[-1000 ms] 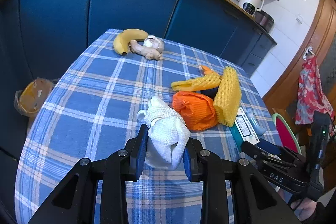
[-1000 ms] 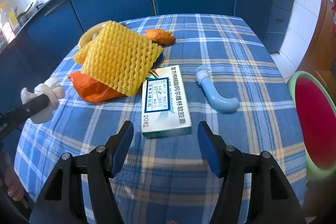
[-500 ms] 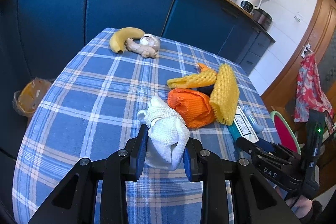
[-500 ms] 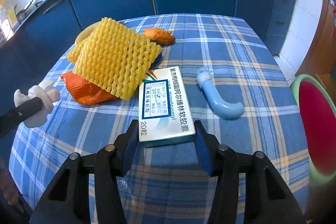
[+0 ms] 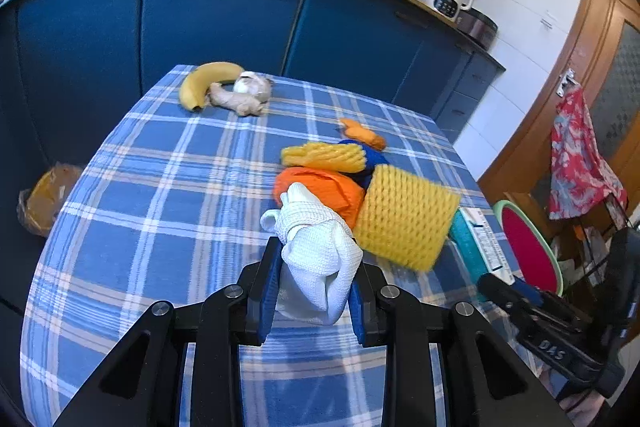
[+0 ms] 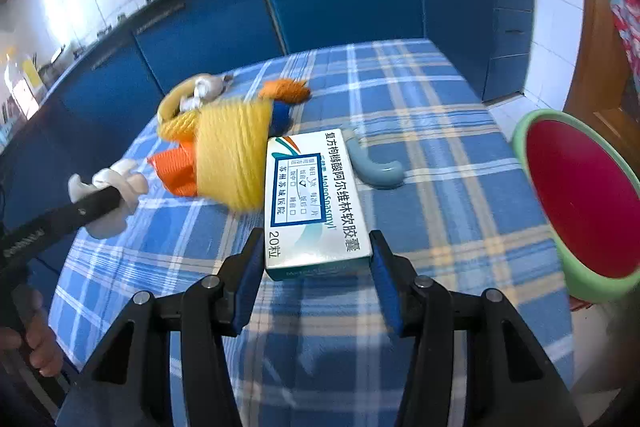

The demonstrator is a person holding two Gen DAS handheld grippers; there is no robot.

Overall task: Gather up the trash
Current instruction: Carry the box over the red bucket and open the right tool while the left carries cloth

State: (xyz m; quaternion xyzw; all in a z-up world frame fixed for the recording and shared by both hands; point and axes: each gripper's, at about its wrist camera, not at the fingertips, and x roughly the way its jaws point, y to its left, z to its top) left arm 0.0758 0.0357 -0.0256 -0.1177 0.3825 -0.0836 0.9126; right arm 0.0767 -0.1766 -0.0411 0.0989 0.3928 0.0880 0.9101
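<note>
Left gripper [image 5: 316, 291] pinches white cloth [image 5: 318, 259]; right gripper [image 6: 318, 267] clamps box [image 6: 314, 203], yellow netting [image 6: 230, 159] at its 10 o'clock.

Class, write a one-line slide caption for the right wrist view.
Right gripper grips a white-and-teal medicine box on the blue plaid tablecloth.

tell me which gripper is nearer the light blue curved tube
Right. The right gripper, clamped on the medicine box, sits just beside the tube; the left gripper is beyond the foam nets.
</note>
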